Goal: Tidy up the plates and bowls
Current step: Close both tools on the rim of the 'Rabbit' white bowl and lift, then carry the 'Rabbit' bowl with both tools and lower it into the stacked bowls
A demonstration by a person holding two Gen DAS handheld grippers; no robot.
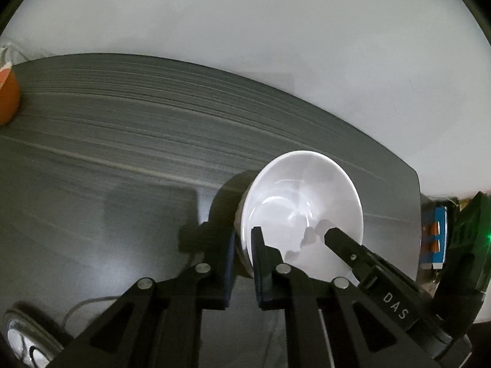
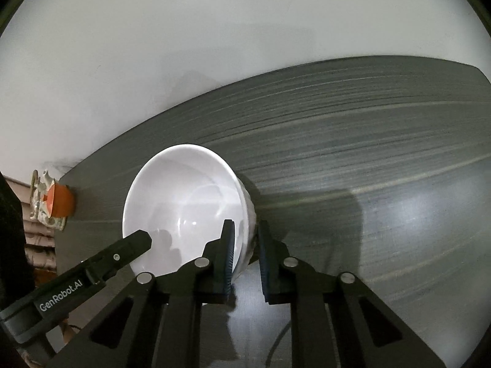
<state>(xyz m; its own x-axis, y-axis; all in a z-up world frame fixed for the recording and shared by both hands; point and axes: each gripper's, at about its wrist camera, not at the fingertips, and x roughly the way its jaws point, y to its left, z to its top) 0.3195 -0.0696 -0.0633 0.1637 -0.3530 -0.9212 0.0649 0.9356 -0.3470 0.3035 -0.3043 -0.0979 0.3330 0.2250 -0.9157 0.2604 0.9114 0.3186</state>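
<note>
Left claw: your left gripper (image 1: pixel 244 245) is clamped on the near rim of the white bowl (image 1: pixel 302 202), one finger inside, one outside.
Right claw: your right gripper (image 2: pixel 247 247) pinches the opposite rim likewise.
Hidden: the bowl's foot, behind both claws.
Room: bare grey table (image 2: pixel 383 153) beyond; its edge is close beside the bowl.
Around: orange cup (image 2: pixel 59 204), well apart.

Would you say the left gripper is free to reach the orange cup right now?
Probably not: the left gripper is shut on the white bowl's rim, and the orange cup stands far across the table.
</note>
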